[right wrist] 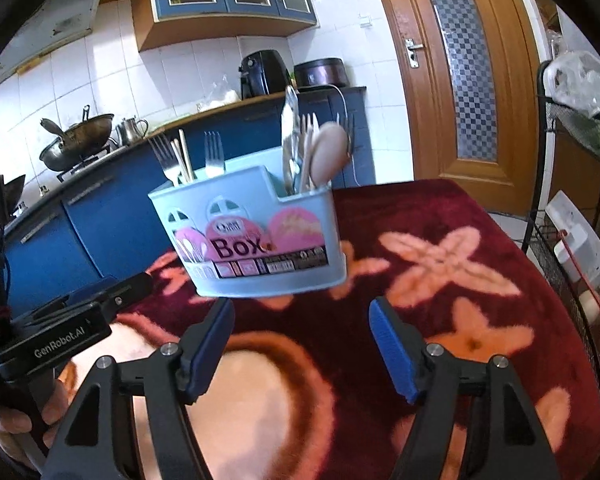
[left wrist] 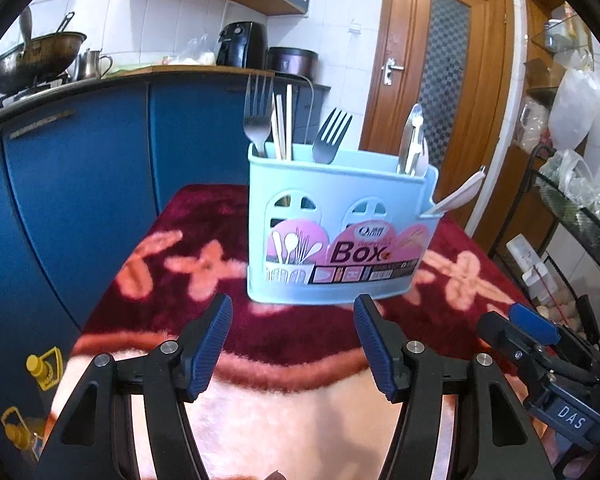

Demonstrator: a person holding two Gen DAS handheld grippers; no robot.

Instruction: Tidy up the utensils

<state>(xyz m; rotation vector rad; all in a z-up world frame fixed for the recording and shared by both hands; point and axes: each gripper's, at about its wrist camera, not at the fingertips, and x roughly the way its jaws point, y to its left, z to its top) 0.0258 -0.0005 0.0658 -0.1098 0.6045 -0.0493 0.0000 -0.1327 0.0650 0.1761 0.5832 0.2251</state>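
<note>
Utensils stand sorted in a pale blue utensil box (left wrist: 340,236) that sits on the tabletop (left wrist: 440,280), which is covered by a dark red plush cloth with pink flowers. Seen from the left gripper (left wrist: 293,347), the box lies just ahead of its jaws, slightly right of the gap between them; from the right gripper (right wrist: 302,346) it lies ahead and to the left. Both pairs of jaws stand wide apart with nothing between them, only cloth below. Two forks (left wrist: 332,136) and chopsticks (left wrist: 282,126) rise from the box's left end, spoons (left wrist: 414,144) from its right end, and a white spoon (left wrist: 458,196) leans outward from the low right-hand pocket. The right gripper appears at the left wrist view's lower right edge.
</note>
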